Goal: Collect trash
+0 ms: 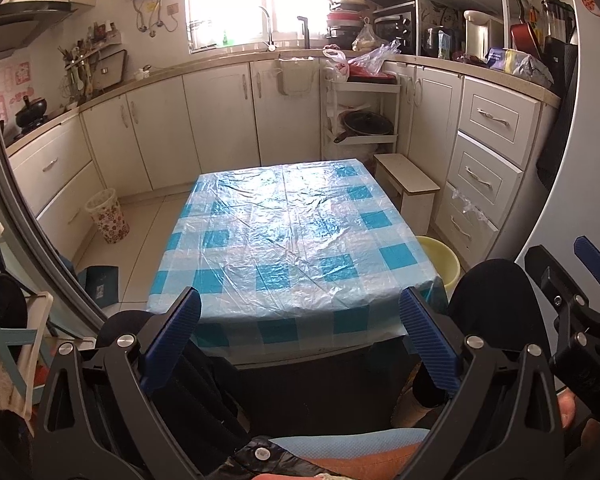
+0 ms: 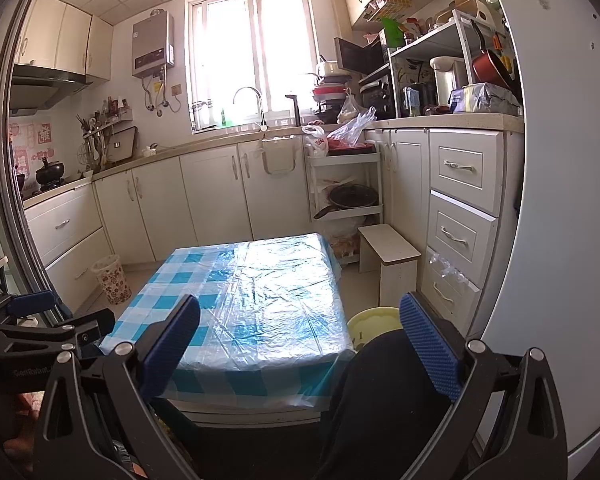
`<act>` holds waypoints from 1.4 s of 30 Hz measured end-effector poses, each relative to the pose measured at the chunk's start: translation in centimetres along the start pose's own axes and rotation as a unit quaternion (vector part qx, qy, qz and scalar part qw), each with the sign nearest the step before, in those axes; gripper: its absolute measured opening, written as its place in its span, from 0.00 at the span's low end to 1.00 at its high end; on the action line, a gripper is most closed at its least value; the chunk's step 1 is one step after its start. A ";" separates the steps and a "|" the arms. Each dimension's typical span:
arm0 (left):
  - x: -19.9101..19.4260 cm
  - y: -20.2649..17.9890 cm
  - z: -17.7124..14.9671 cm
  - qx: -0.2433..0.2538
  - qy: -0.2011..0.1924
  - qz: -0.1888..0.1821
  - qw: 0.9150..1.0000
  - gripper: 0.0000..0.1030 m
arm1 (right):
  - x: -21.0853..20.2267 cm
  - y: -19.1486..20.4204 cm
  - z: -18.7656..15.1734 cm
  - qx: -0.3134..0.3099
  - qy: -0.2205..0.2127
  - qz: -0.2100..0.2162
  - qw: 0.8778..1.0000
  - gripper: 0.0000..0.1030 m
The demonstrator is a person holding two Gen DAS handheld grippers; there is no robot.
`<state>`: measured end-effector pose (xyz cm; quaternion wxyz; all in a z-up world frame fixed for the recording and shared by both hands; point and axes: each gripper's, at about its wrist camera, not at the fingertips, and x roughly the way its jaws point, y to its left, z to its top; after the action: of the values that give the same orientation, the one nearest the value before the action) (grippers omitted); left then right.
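Observation:
A low table (image 1: 296, 236) with a blue-and-white checked plastic cover stands in the middle of the kitchen; it also shows in the right wrist view (image 2: 260, 296). I see no trash on its top. My left gripper (image 1: 300, 340) is open and empty, held near the table's front edge. My right gripper (image 2: 300, 344) is open and empty, also before the front edge; it shows in the left wrist view at the right (image 1: 580, 292). A yellow bucket (image 1: 440, 260) sits on the floor right of the table. A floral waste basket (image 1: 107, 216) stands on the floor to the left.
White cabinets (image 1: 220, 120) line the walls. A small white stool (image 1: 408, 188) and a shelf rack (image 1: 360, 120) with a pan stand behind the table. Plastic bags (image 1: 364, 60) lie on the counter. The person's dark-clothed knees (image 1: 496, 304) are beside the table front.

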<state>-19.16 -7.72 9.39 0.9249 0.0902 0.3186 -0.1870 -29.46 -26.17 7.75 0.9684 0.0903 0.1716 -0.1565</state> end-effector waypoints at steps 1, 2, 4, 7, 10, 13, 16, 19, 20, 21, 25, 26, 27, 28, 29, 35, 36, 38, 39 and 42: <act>0.1 -0.1 0.0 0.001 0.003 0.000 1.000 0.93 | 0.0 0.0 0.0 0.000 0.000 0.000 1.000 0.93; 0.2 -0.1 -0.1 0.002 0.007 0.002 1.000 0.93 | 0.0 0.0 0.0 0.000 0.000 -0.001 1.000 0.93; 0.6 0.1 -0.2 -0.005 0.019 -0.001 1.000 0.93 | 0.0 0.0 0.0 0.000 0.000 0.000 1.000 0.93; 1.2 0.6 -0.4 -0.015 0.035 0.006 0.999 0.93 | 0.0 0.0 0.0 0.001 0.001 0.000 1.000 0.93; 1.2 1.0 -0.5 -0.020 0.035 0.009 0.999 0.93 | -0.1 0.2 0.0 0.001 0.001 0.001 1.000 0.93; 1.1 0.8 -0.5 -0.016 0.033 0.010 0.999 0.93 | -0.2 0.4 -0.1 0.000 0.000 0.002 1.000 0.93; 0.9 0.6 -0.4 -0.010 0.032 0.009 0.999 0.93 | -0.3 0.5 -0.1 -0.001 -0.001 0.002 1.000 0.93; 0.7 0.6 -0.4 -0.009 0.029 0.011 0.999 0.93 | -0.3 0.5 -0.1 0.000 0.000 0.002 1.000 0.93; 0.7 0.6 -0.4 -0.009 0.029 0.011 0.999 0.93 | -0.3 0.4 -0.1 0.000 0.000 0.002 1.000 0.93; 0.7 0.6 -0.4 -0.009 0.028 0.011 0.999 0.93 | -0.3 0.5 -0.1 0.000 0.000 0.002 1.000 0.93; 0.7 0.7 -0.4 -0.010 0.029 0.015 0.999 0.93 | -0.3 0.6 -0.1 -0.001 0.000 0.002 1.000 0.93; 0.7 0.7 -0.4 -0.010 0.030 0.016 0.999 0.93 | -0.3 0.5 -0.1 0.000 0.000 0.002 1.000 0.93; 0.7 0.7 -0.4 -0.010 0.030 0.016 0.999 0.93 | -0.3 0.6 -0.1 0.000 0.000 0.002 1.000 0.93; 0.7 0.7 -0.4 -0.011 0.030 0.016 0.999 0.93 | -0.3 0.6 -0.1 0.000 0.000 0.002 1.000 0.93; 0.7 0.7 -0.4 -0.011 0.029 0.017 0.999 0.93 | -0.3 0.6 -0.1 0.000 0.000 0.002 1.000 0.93; 0.6 0.7 -0.4 -0.012 0.029 0.019 0.999 0.93 | -0.3 0.6 -0.1 0.000 0.000 0.002 1.000 0.93; 0.6 0.7 -0.4 -0.012 0.029 0.019 0.999 0.93 | -0.3 0.5 -0.1 0.000 -0.001 0.002 1.000 0.93; 0.6 0.7 -0.5 -0.012 0.029 0.020 0.999 0.93 | -0.3 0.6 -0.1 0.000 0.000 0.002 1.000 0.93; 0.6 0.7 -0.5 -0.012 0.028 0.020 0.999 0.93 | -0.3 0.5 -0.1 0.000 0.000 0.002 1.000 0.93; 0.5 0.7 -0.5 -0.012 0.028 0.022 0.999 0.93 | -0.3 0.5 -0.1 0.000 -0.001 0.002 1.000 0.93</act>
<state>-18.73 -7.06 8.70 0.9206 0.0910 0.3441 -0.1607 -29.61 -25.59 7.82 0.9689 0.0907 0.1707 -0.1546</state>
